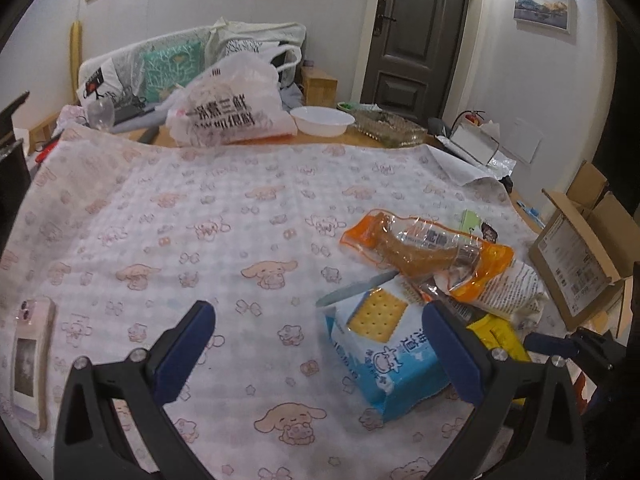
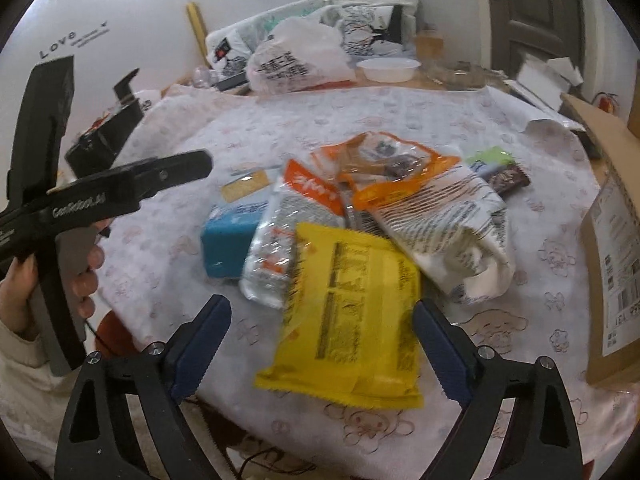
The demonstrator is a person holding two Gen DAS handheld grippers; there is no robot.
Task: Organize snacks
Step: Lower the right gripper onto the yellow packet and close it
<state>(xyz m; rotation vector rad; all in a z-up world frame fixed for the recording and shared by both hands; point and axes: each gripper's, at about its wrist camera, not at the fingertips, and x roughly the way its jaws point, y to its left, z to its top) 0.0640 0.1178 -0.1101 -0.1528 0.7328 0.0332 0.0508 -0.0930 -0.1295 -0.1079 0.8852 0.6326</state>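
A pile of snack packs lies on the pink patterned tablecloth. A blue cracker pack lies nearest my left gripper, which is open with its right finger beside the pack. An orange clear pack and a white pack lie behind it. In the right wrist view a yellow pack lies between the fingers of my open right gripper. Behind it are the white-orange pack, the blue pack, the orange pack and the white pack.
A cardboard box stands at the table's right edge, also in the right wrist view. A phone lies at the left. A printed plastic bag, a white bowl and a glass dish sit at the far edge.
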